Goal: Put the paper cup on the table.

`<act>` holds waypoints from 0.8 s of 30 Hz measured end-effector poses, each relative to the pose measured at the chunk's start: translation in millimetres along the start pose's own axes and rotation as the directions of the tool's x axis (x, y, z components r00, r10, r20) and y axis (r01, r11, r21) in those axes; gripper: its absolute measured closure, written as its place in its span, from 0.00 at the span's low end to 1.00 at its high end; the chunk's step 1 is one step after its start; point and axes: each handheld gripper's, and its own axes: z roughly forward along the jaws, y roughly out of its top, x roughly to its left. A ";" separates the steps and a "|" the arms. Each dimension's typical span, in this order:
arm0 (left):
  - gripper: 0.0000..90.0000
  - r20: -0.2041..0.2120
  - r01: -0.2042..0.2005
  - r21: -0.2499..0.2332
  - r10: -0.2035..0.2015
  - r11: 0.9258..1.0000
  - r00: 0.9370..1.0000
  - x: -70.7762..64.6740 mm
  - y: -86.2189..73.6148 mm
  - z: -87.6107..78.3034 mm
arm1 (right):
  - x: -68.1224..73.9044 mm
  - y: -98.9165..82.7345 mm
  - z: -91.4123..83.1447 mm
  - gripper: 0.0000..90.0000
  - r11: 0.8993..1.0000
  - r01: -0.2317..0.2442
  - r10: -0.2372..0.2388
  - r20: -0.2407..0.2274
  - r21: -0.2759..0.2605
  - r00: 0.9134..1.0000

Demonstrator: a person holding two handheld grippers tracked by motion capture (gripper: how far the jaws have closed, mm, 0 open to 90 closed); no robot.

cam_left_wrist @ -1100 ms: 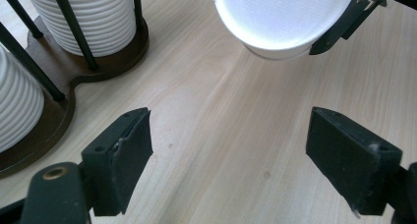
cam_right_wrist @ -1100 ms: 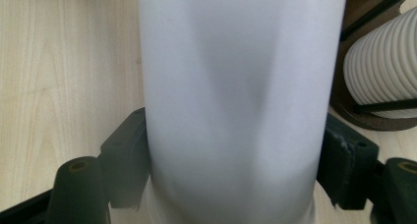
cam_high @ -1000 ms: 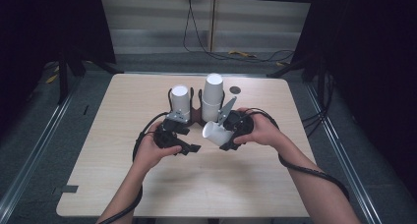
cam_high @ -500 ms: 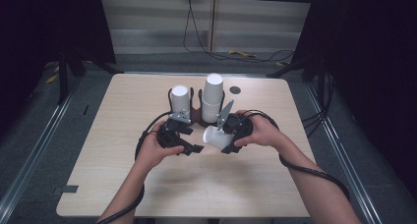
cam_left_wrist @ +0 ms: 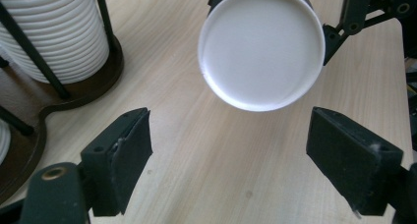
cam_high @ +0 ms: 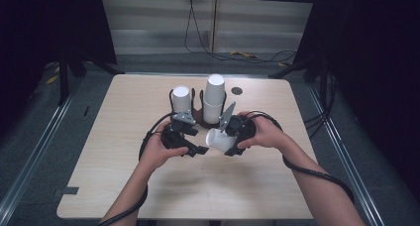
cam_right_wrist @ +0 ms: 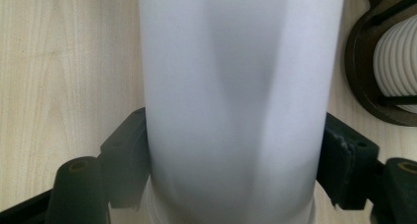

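Observation:
My right gripper is shut on a white paper cup and holds it on its side just above the table, base toward the left gripper. In the right gripper view the cup's wall fills the gap between both jaws of the right gripper. My left gripper stands open a short way from the cup. In the left gripper view the cup's round base faces the left gripper, ahead of the wide-apart jaws and not between them.
A dark brown cup holder stands behind the grippers with two stacks of white cups. One stack and the holder's base are at the left gripper view's left. The wooden table has free room in front.
The left gripper has edged slightly right toward the cup's base. The cup sank a touch early on, then the right gripper kept it still.

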 end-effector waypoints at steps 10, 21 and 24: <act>0.19 0.009 0.005 0.000 -0.005 1.000 1.000 0.1 2.9 2.5 | 0.2 1.4 1.2 0.28 1.000 0.001 -0.001 -0.001 -0.003 1.000; 0.19 0.018 -0.016 0.018 0.015 1.000 1.000 -3.0 11.7 5.1 | 0.7 1.3 1.4 0.28 1.000 -0.002 0.001 -0.006 -0.011 1.000; 0.19 0.017 -0.021 0.016 0.021 1.000 1.000 -3.4 13.4 6.0 | 1.2 1.2 2.6 0.28 1.000 -0.001 0.001 -0.012 -0.006 1.000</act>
